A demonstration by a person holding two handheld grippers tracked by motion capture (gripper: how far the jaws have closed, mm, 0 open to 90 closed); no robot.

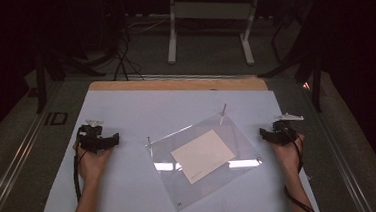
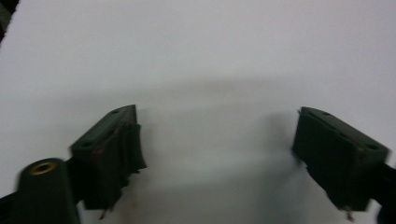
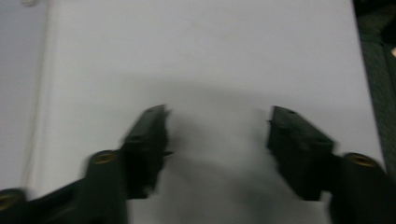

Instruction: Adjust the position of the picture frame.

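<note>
A clear plastic sleeve (image 1: 202,160) lies tilted on the white mat (image 1: 126,115), with a cream card (image 1: 203,155) inside it. Two thin rods stand near the sleeve, one at its left corner (image 1: 149,143) and one at its top corner (image 1: 223,111). My left gripper (image 1: 109,140) rests on the mat left of the sleeve, held in a hand. Its jaws stand wide apart over bare mat, the left gripper (image 2: 217,140) open and empty. My right gripper (image 1: 265,133) sits at the sleeve's right edge. The right gripper (image 3: 217,135) is open too, nothing between its jaws.
The mat covers a wooden table (image 1: 174,84) with its rim showing at the back and front. Beyond it stands a white table frame (image 1: 210,29) on a dark floor. Metal rails (image 1: 19,153) run along the left side.
</note>
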